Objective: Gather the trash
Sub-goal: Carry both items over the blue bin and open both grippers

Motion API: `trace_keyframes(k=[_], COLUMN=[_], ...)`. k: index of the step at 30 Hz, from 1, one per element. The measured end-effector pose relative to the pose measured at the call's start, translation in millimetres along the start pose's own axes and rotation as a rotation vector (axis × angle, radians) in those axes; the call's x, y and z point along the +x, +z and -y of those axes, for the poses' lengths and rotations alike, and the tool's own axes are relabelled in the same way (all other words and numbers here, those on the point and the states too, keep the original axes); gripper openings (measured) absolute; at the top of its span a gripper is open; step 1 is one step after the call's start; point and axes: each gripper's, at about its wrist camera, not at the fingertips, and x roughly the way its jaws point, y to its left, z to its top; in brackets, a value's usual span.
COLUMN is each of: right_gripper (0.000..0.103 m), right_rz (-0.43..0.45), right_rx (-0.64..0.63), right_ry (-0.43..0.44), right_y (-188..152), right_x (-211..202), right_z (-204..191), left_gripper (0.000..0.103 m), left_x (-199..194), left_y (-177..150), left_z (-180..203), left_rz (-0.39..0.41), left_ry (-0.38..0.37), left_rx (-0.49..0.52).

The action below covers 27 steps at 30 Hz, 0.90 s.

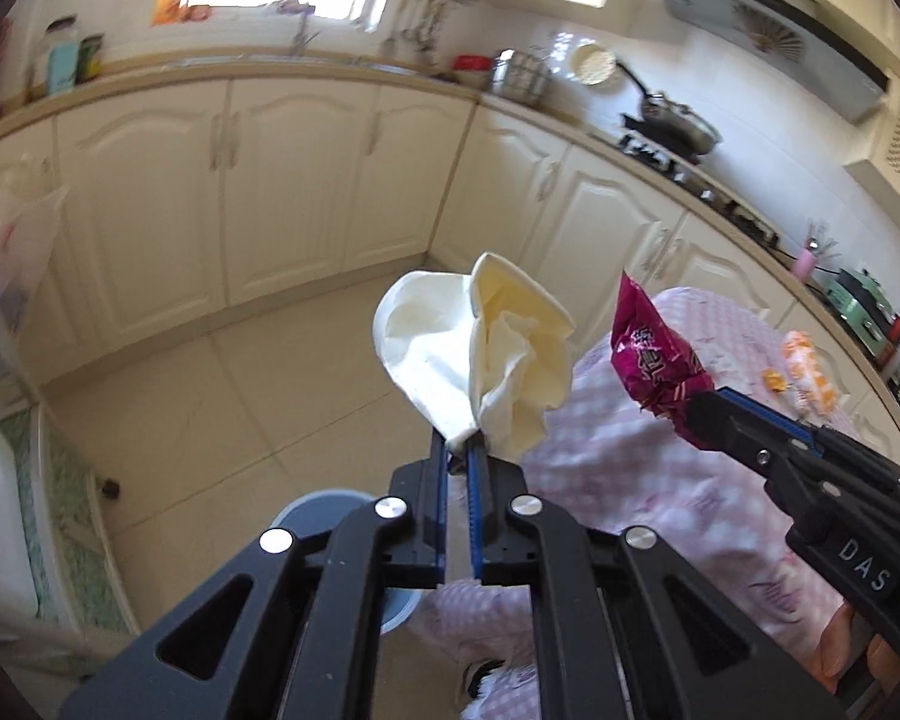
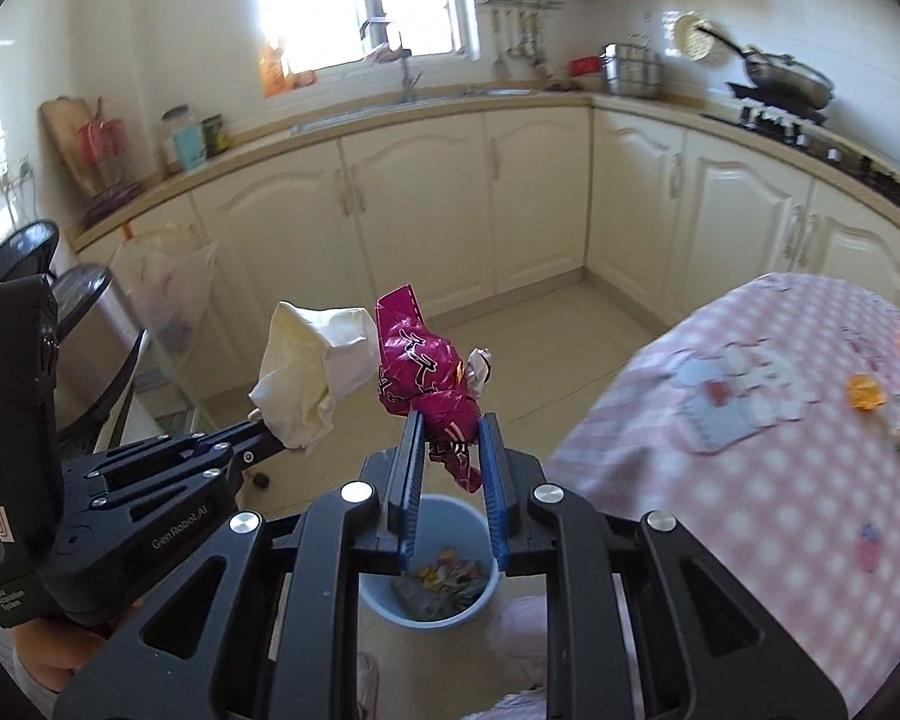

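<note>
Left wrist view: left gripper [image 1: 457, 450] at lower centre, jaws nearly together, pinching a crumpled white-and-cream tissue [image 1: 474, 360] that sticks up above the fingertips at frame centre. Right gripper [image 1: 699, 414] enters from the right edge, clamped on a crumpled magenta wrapper [image 1: 654, 360], just right of the tissue. Blue bin [image 1: 312, 510] at lower centre, mostly hidden behind the left gripper. Table with pink checked cloth [image 1: 630, 462] at lower right; small orange scraps [image 1: 810, 372] lie on it near the right edge, blurred, could be wrappers.

Right wrist view: right gripper [image 2: 450, 426] at lower centre, jaws narrow, closed on the magenta wrapper [image 2: 426, 372], which bulges above the fingertips. Left gripper [image 2: 270, 438] comes in from the left edge holding the tissue [image 2: 312, 372], just left of the wrapper. Blue bin [image 2: 384, 600] sits on the floor at bottom centre, seen between the jaws, mixed litter [image 2: 444, 582] inside. Pink checked table [image 2: 750, 450] fills the right side, orange scraps [image 2: 864, 390] on it at far right.
</note>
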Motion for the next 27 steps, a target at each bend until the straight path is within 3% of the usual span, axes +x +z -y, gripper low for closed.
trace_keyframes(k=[6, 14, 15, 17, 18, 27], right_gripper=[0.017, 0.017, 0.017, 0.017, 0.017, 0.017], right_rz=[-0.089, -0.145, -0.152, -0.164, -0.171, -0.201], right_rx=[-0.017, -0.002, 0.001, 0.007, 0.009, 0.011], right_ry=[0.034, 0.034, 0.034, 0.032, 0.032, 0.029], right_y=[-13, -22, -22, -25, -25, -32], right_x=[52, 97, 102, 108, 111, 124], right_z=[-28, -28, -27, -26, -24, -23], left_gripper=[0.005, 0.007, 0.008, 0.028, 0.030, 0.031], left_x=[33, 80, 88, 97, 101, 105], left_y=[-20, -27, -27, -27, -28, -32], left_z=[-47, -68, -70, -74, -76, -80], left_rz=[-0.074, -0.145, -0.158, -0.162, -0.164, -0.175], left_ry=[0.039, 0.042, 0.041, 0.058, 0.056, 0.060], left_rx=[-0.068, -0.096, -0.098, -0.108, -0.114, -0.131])
